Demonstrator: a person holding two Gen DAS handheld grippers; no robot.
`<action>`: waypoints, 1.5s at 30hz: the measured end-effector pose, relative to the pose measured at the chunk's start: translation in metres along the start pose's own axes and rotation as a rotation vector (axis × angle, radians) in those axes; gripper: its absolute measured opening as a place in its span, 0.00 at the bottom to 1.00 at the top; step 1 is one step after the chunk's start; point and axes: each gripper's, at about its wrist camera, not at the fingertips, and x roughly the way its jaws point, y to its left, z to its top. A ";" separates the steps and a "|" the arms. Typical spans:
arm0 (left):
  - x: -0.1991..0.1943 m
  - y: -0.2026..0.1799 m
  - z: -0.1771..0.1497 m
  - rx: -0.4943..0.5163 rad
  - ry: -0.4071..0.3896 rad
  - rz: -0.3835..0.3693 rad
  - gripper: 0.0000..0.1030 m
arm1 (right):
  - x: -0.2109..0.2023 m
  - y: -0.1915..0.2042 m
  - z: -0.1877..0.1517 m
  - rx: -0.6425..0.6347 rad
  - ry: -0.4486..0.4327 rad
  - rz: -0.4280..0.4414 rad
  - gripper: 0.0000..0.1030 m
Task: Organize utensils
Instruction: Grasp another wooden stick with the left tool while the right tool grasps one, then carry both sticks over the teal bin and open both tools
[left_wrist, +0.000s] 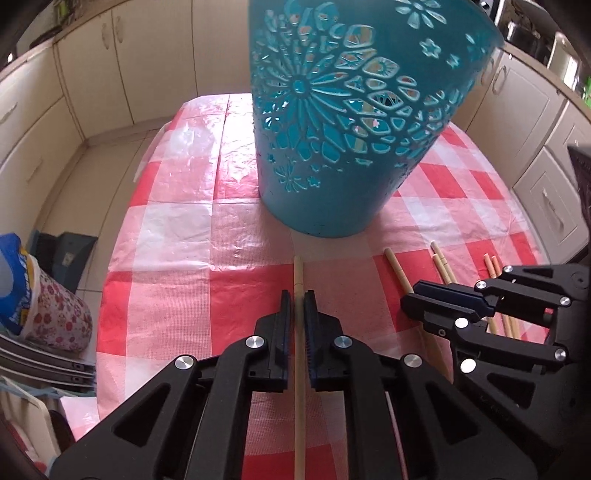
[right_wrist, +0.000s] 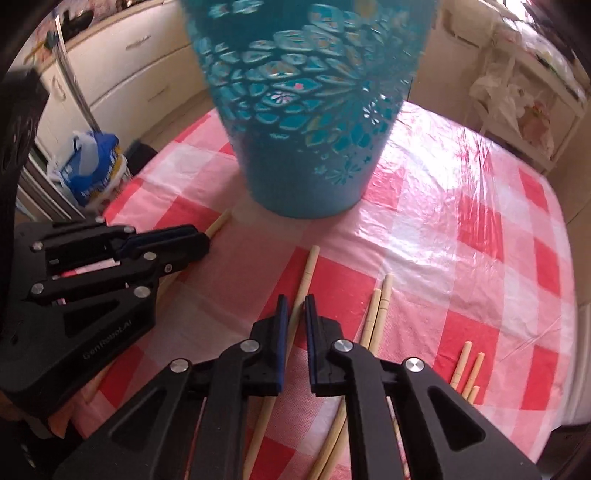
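A tall teal cut-out basket (left_wrist: 332, 129) (right_wrist: 306, 110) stands on the red-and-white checked tablecloth (left_wrist: 177, 258). My left gripper (left_wrist: 299, 295) is shut on a wooden chopstick (left_wrist: 298, 269) whose tip points at the basket's base. The right wrist view shows this left gripper (right_wrist: 202, 242) at the left, with its chopstick (right_wrist: 221, 221) poking out. My right gripper (right_wrist: 295, 301) is shut on a second chopstick (right_wrist: 309, 269) that runs slantwise between its pads. In the left wrist view the right gripper (left_wrist: 410, 299) sits low at the right.
Loose chopsticks lie right of my right gripper: a pair (right_wrist: 380, 306) and several more (right_wrist: 467, 365) near the cloth's edge. A blue-and-white bag (right_wrist: 92, 166) and a floral tub (left_wrist: 55, 314) stand off the table's left side. Cream cabinets (left_wrist: 92, 55) ring the room.
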 end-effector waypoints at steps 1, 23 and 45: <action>0.000 -0.003 0.000 0.023 -0.003 0.016 0.07 | 0.000 0.002 -0.001 -0.015 0.001 -0.012 0.09; -0.094 -0.010 -0.023 -0.026 -0.200 -0.118 0.05 | -0.088 -0.053 -0.073 0.529 -0.366 0.488 0.06; -0.187 0.022 0.099 -0.189 -0.603 -0.354 0.05 | -0.176 -0.081 0.034 0.512 -0.754 0.446 0.06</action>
